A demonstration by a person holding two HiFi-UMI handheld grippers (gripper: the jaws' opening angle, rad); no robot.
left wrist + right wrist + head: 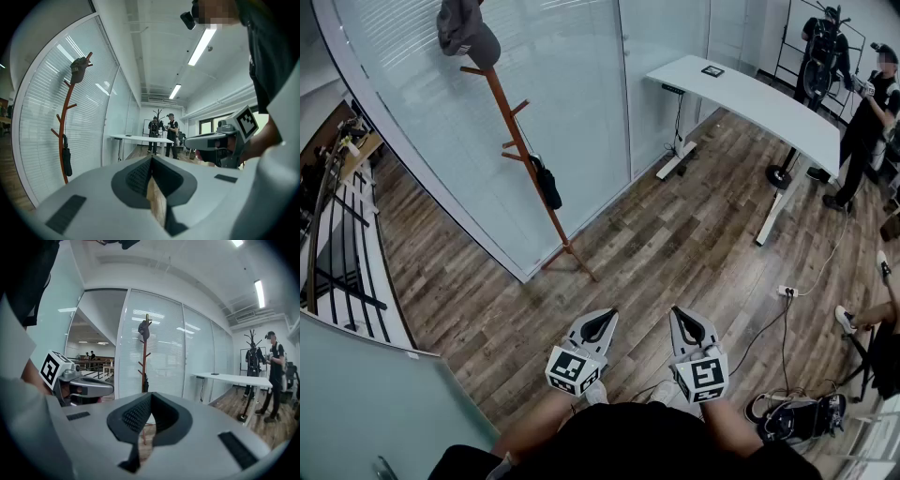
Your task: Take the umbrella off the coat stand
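Umbrella (pixel 547 184) is being borne by the coat stand (pixel 521 131), upper left of the frame. Fingers of the left gripper (pixel 603 321) and right gripper (pixel 686 324), lower centre, are being held closed, empty.

Office — glass partition walls (pixel 572 94), white desk (pixel 759 103), wood-plank floor (pixel 675 244), ceiling strip lights (pixel 202 45)

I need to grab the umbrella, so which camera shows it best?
The head view: the umbrella hangs in the open on the coat stand. The left gripper view shows it darker, near the edge; the right gripper view, tiny.
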